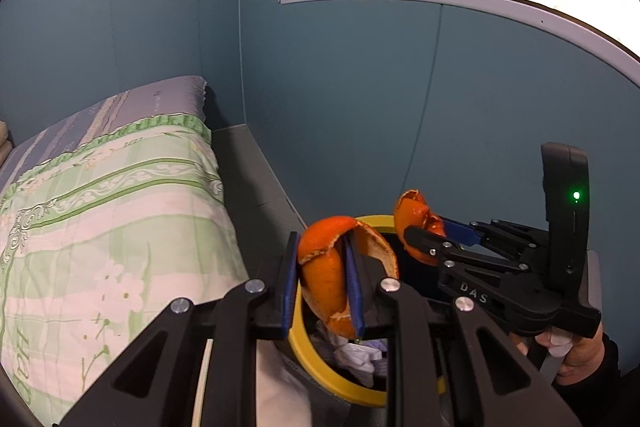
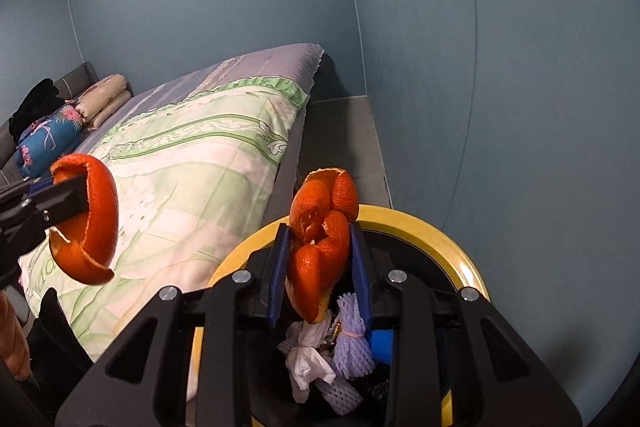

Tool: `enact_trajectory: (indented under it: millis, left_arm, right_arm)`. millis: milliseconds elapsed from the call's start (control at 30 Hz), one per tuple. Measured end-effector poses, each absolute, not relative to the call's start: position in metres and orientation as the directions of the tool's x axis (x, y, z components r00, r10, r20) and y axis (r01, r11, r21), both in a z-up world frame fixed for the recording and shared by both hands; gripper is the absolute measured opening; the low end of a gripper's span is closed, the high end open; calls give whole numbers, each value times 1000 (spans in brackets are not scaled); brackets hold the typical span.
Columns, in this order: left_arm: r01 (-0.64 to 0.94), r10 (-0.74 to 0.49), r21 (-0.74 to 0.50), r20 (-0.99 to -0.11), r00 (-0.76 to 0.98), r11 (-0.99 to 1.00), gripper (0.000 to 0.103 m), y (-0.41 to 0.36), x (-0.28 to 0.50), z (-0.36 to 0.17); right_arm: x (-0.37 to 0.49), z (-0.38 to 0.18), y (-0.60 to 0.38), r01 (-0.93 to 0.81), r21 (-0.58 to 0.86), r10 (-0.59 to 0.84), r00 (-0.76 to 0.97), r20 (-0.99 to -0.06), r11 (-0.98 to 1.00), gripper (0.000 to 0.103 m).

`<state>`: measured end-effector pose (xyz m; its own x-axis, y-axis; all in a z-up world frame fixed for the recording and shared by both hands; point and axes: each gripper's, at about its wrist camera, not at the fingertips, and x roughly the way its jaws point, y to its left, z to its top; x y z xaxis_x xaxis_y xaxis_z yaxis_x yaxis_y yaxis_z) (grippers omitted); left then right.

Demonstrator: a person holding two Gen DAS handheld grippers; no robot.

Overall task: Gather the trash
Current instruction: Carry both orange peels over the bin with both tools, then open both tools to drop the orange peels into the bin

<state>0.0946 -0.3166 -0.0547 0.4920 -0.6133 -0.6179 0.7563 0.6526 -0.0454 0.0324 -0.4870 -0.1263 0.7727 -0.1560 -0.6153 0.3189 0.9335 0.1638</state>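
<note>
The left gripper [image 1: 322, 287] is pinching a curled piece of orange peel [image 1: 328, 275] between its blue pads, and in the left wrist view it is hanging over the near-left part of the yellow rim [image 1: 298, 341] of the trash bin. From the right wrist view, though, that same peel [image 2: 90, 223] is showing against the green floral bedspread [image 2: 192, 163] rather than squarely over the bin's mouth — so I judge it needs carrying further in toward the middle before the pads are let go, or the peel may be dropping onto the bed edge or the rim.

Moving right, the bin itself is standing between the bed and the blue wall [image 2: 500, 87], already holding crumpled white tissue [image 2: 308, 359] and a purple foam fruit net [image 2: 352, 339].

The right gripper [image 2: 320, 259] is clamping a second, more crumpled orange peel [image 2: 320, 239] and is sitting well over the opening, with the yellow rim [image 2: 460, 243] curving around behind it. This one looks ready to release. Done well, that means spreading the pads fully and letting the peel fall straight down; peel is light and slightly tacky, so it may be clinging to one pad — a small shake over the opening should be freeing it.
</note>
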Motion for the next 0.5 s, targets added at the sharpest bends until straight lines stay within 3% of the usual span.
enact_trajectory:
  millis: [500]
  left_arm:
    - [746, -616, -177, -698, 366, 642, 22, -337, 126, -105]
  right_arm:
    - [39, -140, -500, 381, 181, -168, 719, -674, 907, 33]
